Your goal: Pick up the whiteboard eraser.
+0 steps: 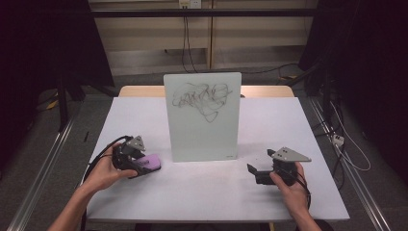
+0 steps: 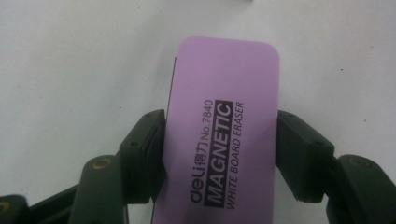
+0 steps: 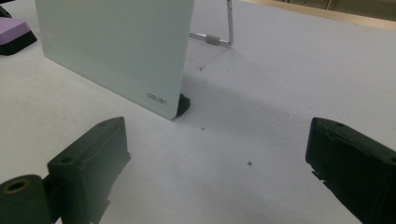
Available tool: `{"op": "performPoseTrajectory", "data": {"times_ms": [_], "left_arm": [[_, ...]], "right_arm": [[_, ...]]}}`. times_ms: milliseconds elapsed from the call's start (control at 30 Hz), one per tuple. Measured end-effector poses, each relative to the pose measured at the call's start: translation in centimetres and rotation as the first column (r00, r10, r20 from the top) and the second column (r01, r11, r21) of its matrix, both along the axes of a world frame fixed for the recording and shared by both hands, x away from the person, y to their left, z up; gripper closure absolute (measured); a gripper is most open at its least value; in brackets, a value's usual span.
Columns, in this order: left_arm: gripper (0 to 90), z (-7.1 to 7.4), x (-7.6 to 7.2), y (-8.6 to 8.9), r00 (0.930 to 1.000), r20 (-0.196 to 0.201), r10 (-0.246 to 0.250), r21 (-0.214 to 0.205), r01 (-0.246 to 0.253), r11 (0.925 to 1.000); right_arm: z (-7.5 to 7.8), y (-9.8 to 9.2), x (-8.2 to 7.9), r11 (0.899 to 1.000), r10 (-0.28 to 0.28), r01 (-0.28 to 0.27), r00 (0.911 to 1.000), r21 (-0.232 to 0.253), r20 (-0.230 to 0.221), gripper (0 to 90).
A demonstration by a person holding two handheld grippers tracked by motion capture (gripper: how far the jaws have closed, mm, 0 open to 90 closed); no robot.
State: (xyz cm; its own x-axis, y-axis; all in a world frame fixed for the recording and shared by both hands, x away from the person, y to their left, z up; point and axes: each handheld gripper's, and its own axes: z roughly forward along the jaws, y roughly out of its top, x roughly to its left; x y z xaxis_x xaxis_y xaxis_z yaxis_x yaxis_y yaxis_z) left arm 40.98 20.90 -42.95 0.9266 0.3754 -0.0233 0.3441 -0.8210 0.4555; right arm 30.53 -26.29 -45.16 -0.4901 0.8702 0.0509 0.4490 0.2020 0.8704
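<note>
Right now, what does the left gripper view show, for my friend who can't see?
The left gripper squeezes a purple magnetic whiteboard eraser between its two black jaws. The eraser lies on a white table.

A lab: dark curtains (image 1: 43,43); floor rails (image 1: 43,163); cables (image 1: 185,43); lone white table (image 1: 216,192).

Purple eraser (image 2: 219,135) cut off at bottom edge, whiteboard (image 3: 116,51) cropped at top, scribble unreadable.
</note>
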Motion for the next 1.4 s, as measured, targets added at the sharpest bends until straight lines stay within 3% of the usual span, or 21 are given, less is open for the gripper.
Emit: {"op": "performPoseTrajectory", "data": {"times_ms": [300, 367, 500, 600, 667, 800, 1000, 1067, 1133, 1167, 1367, 1400], "left_arm": [[39.3, 0.1, -0.3, -0.2, 0.9998, 0.008, 0.019, 0.015, -0.019, 0.9997], [39.7, 0.1, -0.3, -0.2, 0.9995, 0.011, 0.028, 0.003, -0.028, 0.9996], [40.1, 0.7, -0.2, 0.4, 0.9972, 0.021, 0.072, -0.064, -0.071, 0.9955], [40.2, 1.1, -0.3, 0.8, 0.9922, 0.036, 0.12, -0.112, -0.115, 0.9871], [40.3, 1.2, -0.4, 1.1, 0.9913, 0.038, 0.126, -0.136, -0.119, 0.9835], [40.4, 1.2, -0.5, 1.5, 0.9845, 0.041, 0.171, -0.211, -0.158, 0.9646], [40.4, 1.5, -0.9, 1.8, 0.9795, 0.061, 0.192, -0.278, -0.168, 0.9457], [40.4, 1.7, -1.1, 1.7, 0.9778, 0.075, 0.195, -0.291, -0.166, 0.9422], [40.5, 1.9, -1.3, 1.7, 0.9748, 0.083, 0.207, -0.316, -0.171, 0.9332], [40.5, 2.1, -1.4, 1.7, 0.9736, 0.101, 0.205, -0.316, -0.164, 0.9344], [40.5, 2.6, -2.0, 2.0, 0.9628, 0.131, 0.237, -0.364, -0.175, 0.9148], [40.5, 2.6, -2.0, 2.1, 0.965, 0.127, 0.23, -0.361, -0.171, 0.9167]], "right_arm": [[0.0, 0.1, 0.0, 1.0, 0.005, -0.005, 1.0, -0.01, -0.001, 5.8], [0.0, 0.1, 0.0, 1.0, 0.007, -0.007, 1.0, -0.012, -0.001, 5.8], [0.0, 0.1, 0.1, 1.0, 0.008, -0.008, 1.0, -0.012, 0.0, 5.8], [0.0, 0.1, 0.1, 1.0, 0.01, -0.01, 1.0, -0.011, -0.001, 5.8], [0.0, 0.1, 0.2, 1.0, 0.006, -0.006, 1.0, -0.009, -0.004, 5.8], [0.0, 0.2, 0.5, 1.0, 0.001, -0.001, 1.0, -0.003, -0.003, 5.8], [-0.1, 0.1, 0.7, 1.0, -0.011, 0.011, 0.9999, -0.001, -0.006, 5.8], [-0.1, 0.1, 0.6, 1.0, -0.011, 0.011, 0.9999, -0.001, -0.008, 5.8], [-0.1, 0.1, 0.5, 1.0, -0.008, 0.008, 0.9999, 0.002, -0.007, 5.8], [-0.1, 0.1, 0.5, 1.0, -0.008, 0.008, 0.9999, 0.002, -0.007, 5.8], [-0.1, 0.2, 0.4, 1.0, 0.005, -0.005, 1.0, -0.007, -0.004, 5.8], [0.0, 0.3, 0.3, 1.0, 0.007, -0.007, 1.0, -0.008, -0.003, 5.8]]}}
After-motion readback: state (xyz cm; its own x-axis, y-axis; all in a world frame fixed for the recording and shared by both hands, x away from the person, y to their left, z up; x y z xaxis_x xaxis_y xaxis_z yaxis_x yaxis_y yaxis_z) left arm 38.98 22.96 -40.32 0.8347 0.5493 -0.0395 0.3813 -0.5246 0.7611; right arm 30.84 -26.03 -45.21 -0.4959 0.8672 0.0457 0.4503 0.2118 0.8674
